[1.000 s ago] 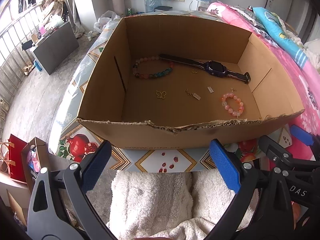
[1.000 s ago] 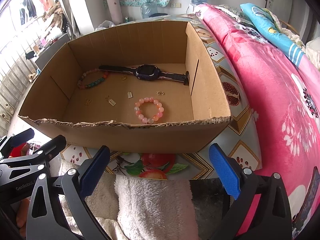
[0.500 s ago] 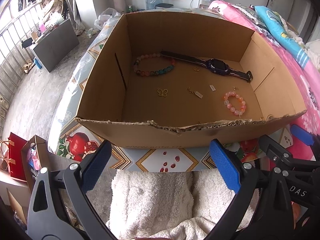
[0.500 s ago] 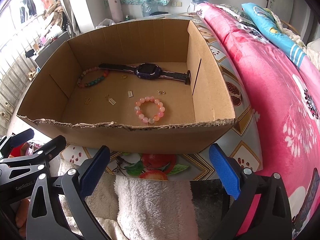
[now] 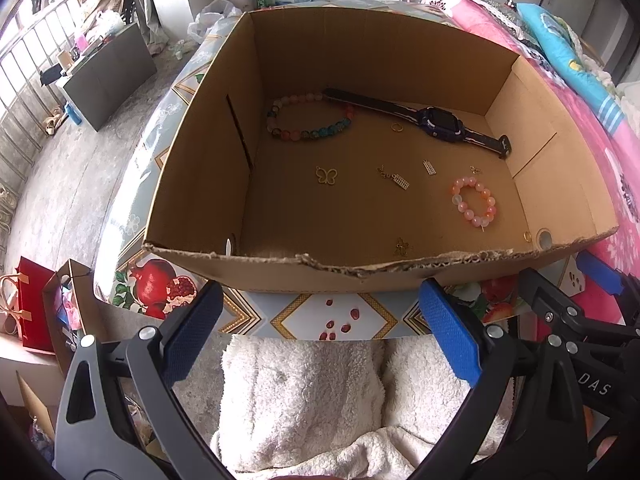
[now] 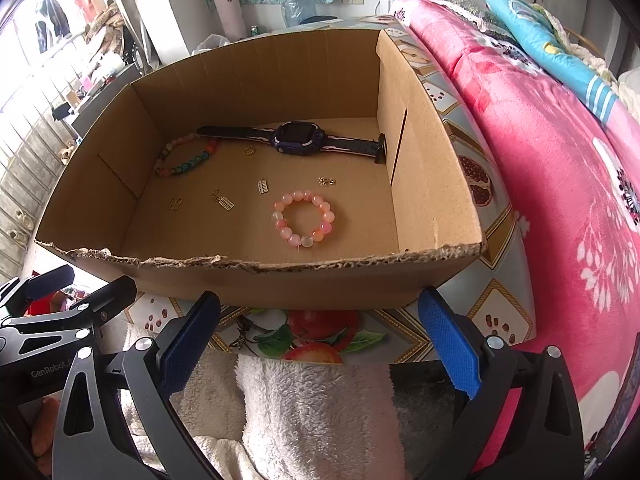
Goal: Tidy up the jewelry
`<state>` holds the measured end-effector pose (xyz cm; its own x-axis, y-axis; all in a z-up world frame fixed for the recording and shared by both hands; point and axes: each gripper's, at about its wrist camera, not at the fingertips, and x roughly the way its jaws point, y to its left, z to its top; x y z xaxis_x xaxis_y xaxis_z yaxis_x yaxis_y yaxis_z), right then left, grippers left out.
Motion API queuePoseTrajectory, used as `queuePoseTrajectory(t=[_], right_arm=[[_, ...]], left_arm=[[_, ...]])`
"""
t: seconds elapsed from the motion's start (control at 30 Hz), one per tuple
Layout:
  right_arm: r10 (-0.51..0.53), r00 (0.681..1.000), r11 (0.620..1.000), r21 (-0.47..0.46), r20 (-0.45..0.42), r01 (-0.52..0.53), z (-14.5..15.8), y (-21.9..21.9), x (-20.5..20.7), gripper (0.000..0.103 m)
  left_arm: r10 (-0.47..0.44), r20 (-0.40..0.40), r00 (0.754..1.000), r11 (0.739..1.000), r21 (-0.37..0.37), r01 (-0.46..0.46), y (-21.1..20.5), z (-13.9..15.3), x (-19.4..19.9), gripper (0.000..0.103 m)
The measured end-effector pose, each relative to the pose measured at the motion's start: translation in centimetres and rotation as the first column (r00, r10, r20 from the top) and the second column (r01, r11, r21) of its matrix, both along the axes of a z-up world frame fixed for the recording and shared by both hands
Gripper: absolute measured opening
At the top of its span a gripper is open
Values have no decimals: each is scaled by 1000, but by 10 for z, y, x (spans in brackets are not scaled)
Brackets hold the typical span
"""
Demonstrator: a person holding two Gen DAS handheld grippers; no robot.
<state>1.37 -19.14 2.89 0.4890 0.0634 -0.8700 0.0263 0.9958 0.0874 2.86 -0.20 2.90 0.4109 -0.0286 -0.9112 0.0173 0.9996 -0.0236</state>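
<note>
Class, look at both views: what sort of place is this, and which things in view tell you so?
Most likely a lived-in bedroom at home. A pink blanket and blue pillow lie on a bed at the right, clothes hang by the window, and the box sits on a fruit-print tablecloth.

Small gold charm (image 5: 402,246) half hidden behind cardboard box (image 5: 280,280) torn front wall, shape unclear
</note>
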Motion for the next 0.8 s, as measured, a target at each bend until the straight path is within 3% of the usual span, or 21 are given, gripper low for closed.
queuePoseTrajectory(t=[0.8], right_arm=[[-5, 1000, 1000, 11, -13, 5, -3, -1, 3, 96]], left_arm=[[3, -30, 1000, 1000, 5, -3, -2, -1, 3, 94]])
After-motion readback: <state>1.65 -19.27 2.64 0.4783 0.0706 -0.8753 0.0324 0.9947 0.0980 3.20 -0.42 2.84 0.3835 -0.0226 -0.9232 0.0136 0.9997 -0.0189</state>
